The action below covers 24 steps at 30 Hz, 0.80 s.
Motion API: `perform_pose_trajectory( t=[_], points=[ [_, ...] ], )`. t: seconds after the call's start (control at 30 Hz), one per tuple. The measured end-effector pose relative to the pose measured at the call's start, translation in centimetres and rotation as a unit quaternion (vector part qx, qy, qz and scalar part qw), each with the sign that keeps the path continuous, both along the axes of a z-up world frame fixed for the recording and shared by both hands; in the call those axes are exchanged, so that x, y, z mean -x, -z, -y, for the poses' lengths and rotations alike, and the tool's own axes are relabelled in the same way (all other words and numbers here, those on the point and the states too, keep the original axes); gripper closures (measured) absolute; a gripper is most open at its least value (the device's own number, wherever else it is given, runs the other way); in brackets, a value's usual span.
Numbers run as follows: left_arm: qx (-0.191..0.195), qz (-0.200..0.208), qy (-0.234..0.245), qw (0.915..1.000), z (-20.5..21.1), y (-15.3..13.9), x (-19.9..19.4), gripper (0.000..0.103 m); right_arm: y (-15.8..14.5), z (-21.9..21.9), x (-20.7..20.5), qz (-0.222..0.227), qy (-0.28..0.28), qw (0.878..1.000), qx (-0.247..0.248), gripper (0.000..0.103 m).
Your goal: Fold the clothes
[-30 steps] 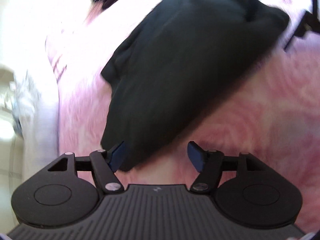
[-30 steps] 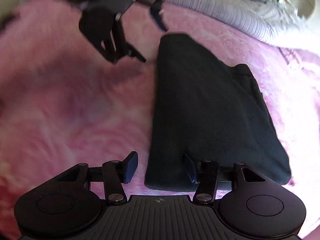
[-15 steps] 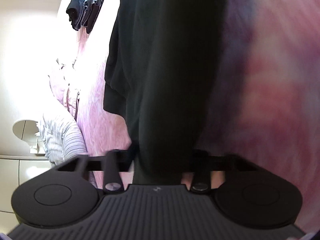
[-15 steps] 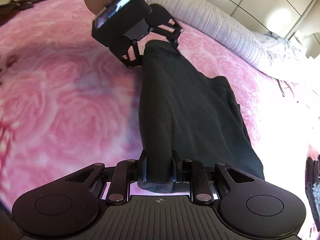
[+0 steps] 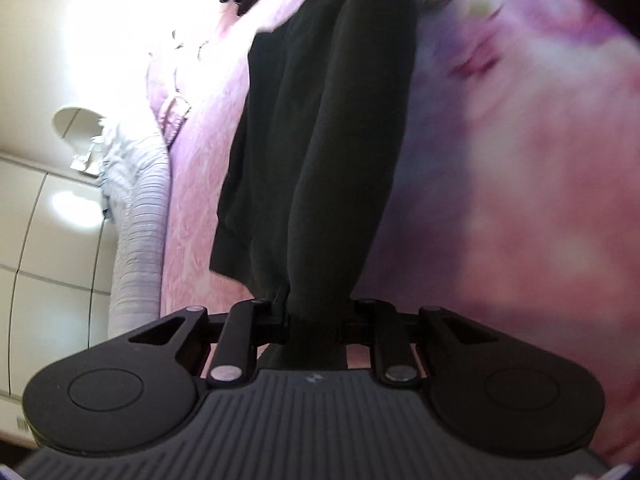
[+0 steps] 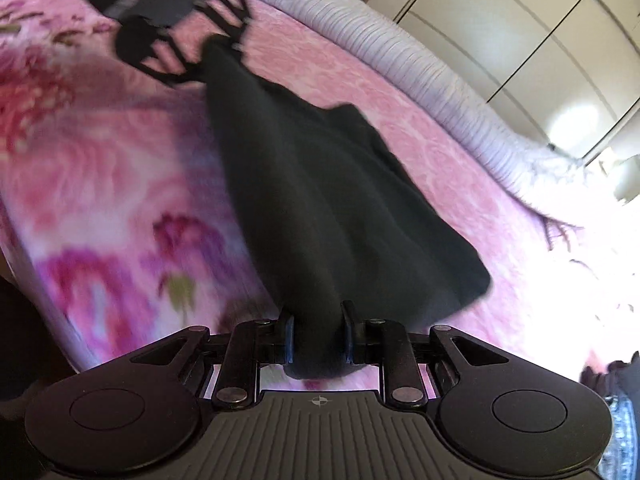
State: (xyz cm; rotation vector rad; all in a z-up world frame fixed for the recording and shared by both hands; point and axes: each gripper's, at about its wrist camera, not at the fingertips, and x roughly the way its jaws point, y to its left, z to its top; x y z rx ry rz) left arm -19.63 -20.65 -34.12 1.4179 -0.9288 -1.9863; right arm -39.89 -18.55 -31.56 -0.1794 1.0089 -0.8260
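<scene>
Black garment [image 6: 320,200]: only right wrist view shows left gripper [image 6: 224,46].

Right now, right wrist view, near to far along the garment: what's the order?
Right tongs clamped on the black garment → the garment stretched over the pink floral blanket → left tongs gripping its far end → striped lilac bedding roll → white cabinet doors.

Black garment [image 6: 320,208] pinched between right tool [image 6: 317,336] and left tool [image 6: 224,46], above pink blanket [image 6: 100,184].
</scene>
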Motion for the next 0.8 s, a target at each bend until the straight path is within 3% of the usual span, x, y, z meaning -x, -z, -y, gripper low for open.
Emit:
perform_pose_trajectory(
  t=[0.23, 0.37, 0.53, 0.7, 0.8],
  points=[
    [0.019, -0.032, -0.037, 0.9986, -8.5, -0.7, 1.9, 0.088, 3.2, -2.7, 2.2, -0.036, 0.004, 0.995, 0.092, 0.081],
    [0.025, -0.065, -0.06, 0.9958, -13.3, -1.2, 3.7, 0.088, 4.1, -4.7, 3.2, -0.038, 0.036, 0.99, 0.135, 0.08],
    [-0.003, -0.072, -0.126, 0.9894, -16.4, -0.8, 5.1, 0.086, 4.1, -7.9, 3.7, -0.02, 0.08, 0.987, 0.139, 0.076],
    [-0.047, -0.128, -0.18, 0.9741, -18.0, -2.4, 3.5, 0.081, 2.0, -10.9, 4.2, 0.074, 0.103, 0.984, 0.125, 0.075],
    [-0.086, -0.192, -0.219, 0.9529, -18.5, -3.9, 1.4, 0.08, 1.3, -11.6, 3.4, 0.101, 0.094, 0.984, 0.113, 0.075]
  ],
)
